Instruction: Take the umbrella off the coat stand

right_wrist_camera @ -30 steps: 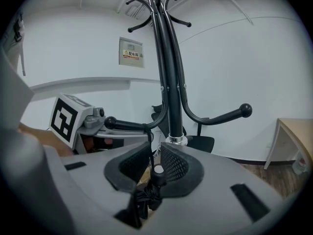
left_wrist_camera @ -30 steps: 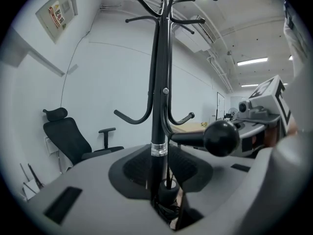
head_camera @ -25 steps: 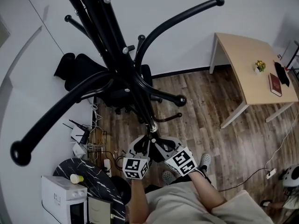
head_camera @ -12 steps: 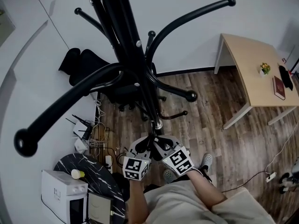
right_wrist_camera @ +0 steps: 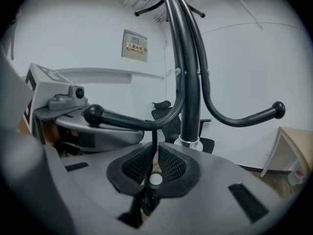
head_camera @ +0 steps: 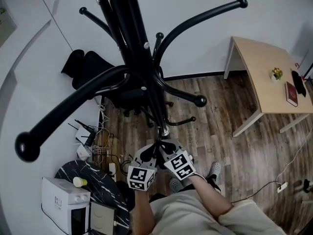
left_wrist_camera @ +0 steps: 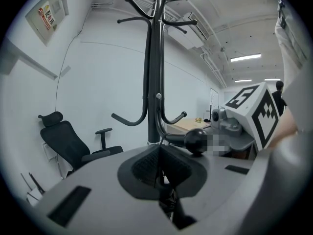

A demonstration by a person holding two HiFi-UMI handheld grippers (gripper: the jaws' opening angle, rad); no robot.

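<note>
Evidently mid-unhooking: the umbrella (right_wrist_camera: 155,180) hangs by its strap (right_wrist_camera: 153,140) from the coat stand's (head_camera: 142,67) ball-tipped arm (right_wrist_camera: 120,120), the left gripper (left_wrist_camera: 158,155) pinched tight on that strap and the right gripper (right_wrist_camera: 155,155) clamped narrow on the umbrella's top, so next the loop must slide off over the ball.

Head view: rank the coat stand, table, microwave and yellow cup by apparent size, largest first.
1. coat stand, though it is nearest the camera, which inflates it
2. table
3. microwave, partly cut off by the frame edge
4. cup
</note>
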